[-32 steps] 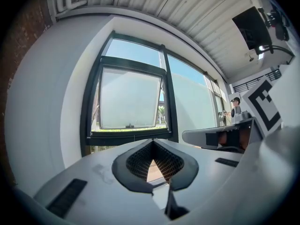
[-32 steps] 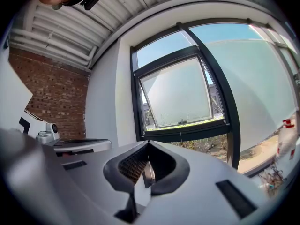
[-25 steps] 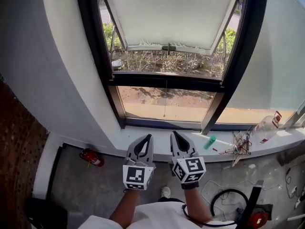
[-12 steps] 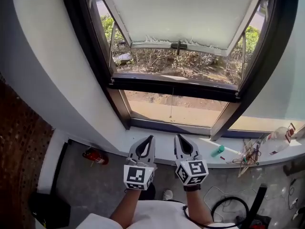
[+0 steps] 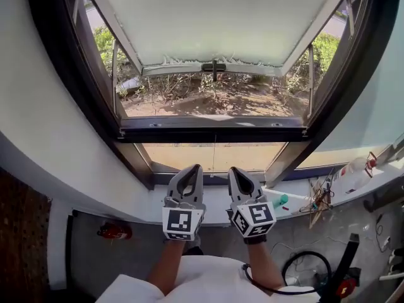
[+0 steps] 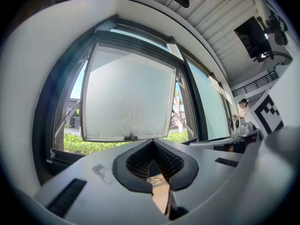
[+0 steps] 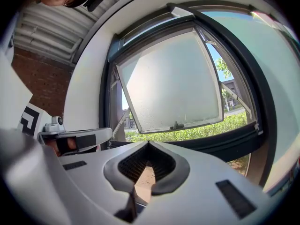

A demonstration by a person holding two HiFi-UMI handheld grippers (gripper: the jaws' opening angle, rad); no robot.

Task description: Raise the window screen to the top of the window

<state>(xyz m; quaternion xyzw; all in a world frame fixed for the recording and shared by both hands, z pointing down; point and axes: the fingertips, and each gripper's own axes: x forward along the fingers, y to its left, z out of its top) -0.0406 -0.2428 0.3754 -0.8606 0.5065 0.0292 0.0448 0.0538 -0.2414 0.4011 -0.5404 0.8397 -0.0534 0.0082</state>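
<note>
White sill (image 5: pixel 214 193) under dark-framed window (image 5: pixel 214 132); grey floor (image 5: pixel 120 257), brick wall (image 5: pixel 22 238) left

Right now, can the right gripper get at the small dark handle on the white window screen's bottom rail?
Probably yes. Nothing stands between the right gripper and the small dark handle, though it would have to rise above the dark window crossbar. The gripper is shut and must open first.

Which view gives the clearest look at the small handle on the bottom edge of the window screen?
The head view: the handle stands dark and centred against the sunlit ground. The left and right gripper views show the handle only as a tiny nub on the window screen lower rail.
</note>
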